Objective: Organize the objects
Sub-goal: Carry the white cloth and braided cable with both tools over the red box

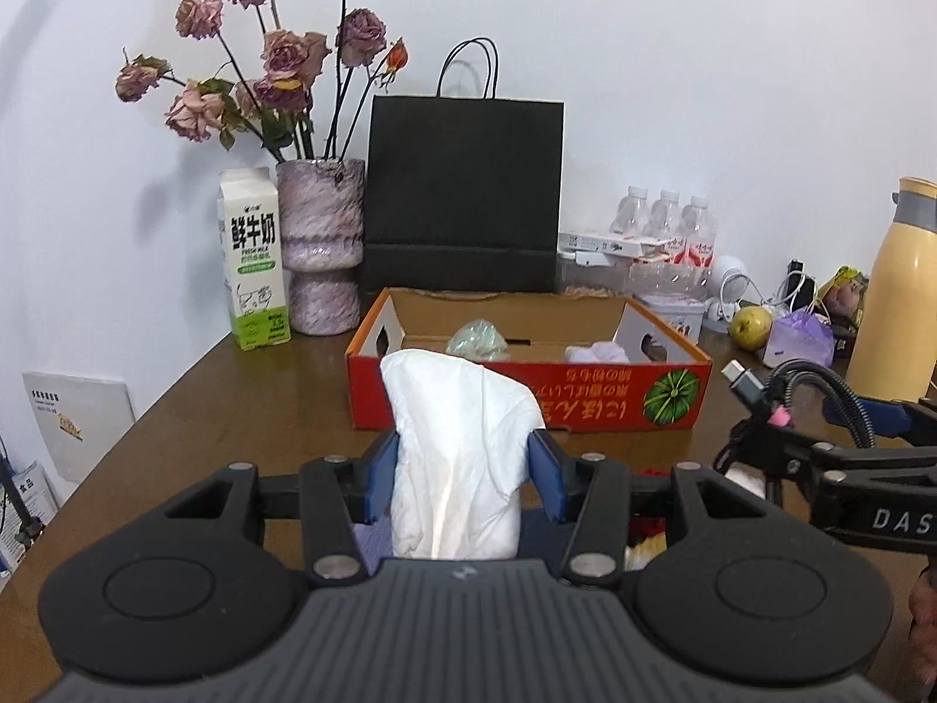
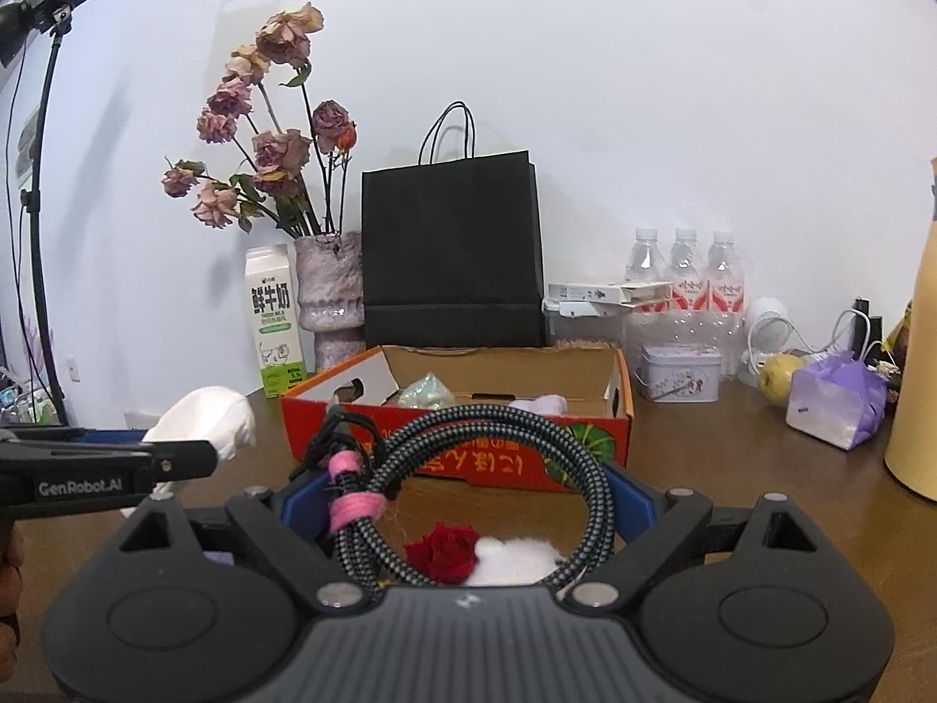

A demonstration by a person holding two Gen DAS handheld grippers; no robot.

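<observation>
Left tool (image 1: 462, 471): tissue (image 1: 462, 439) upright.

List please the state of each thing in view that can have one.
Left gripper: jaws shut on the white tissue.
Right gripper: jaws shut on the coiled cable.
Cardboard box: open on top, some items inside.
Black bag: upright.
Milk carton: upright, closed.
Water bottles: upright.
</observation>
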